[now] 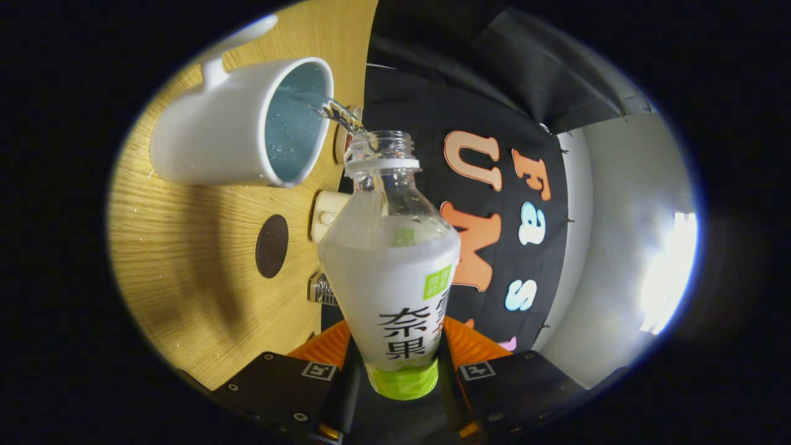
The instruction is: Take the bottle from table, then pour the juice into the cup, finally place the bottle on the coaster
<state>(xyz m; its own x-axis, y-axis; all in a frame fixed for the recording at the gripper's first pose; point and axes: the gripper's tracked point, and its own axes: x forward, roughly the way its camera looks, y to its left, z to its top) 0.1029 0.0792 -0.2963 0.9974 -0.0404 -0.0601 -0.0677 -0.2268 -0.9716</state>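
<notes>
Clear uncapped bottle (pixel 390 272) gripped in claw (pixel 398 364), stream entering white cup (pixel 238 127)

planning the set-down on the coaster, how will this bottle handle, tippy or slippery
The bottle, held between the gripper fingers, looks like thin clear plastic, so probably light and squashable. It is tall with a narrow base: likely tippy. Its smooth label may slip.

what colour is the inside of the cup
Pale blue inside, white outside, on the cup; clearest in the gripper view, where the gripper holds the bottle pouring into it.
</notes>
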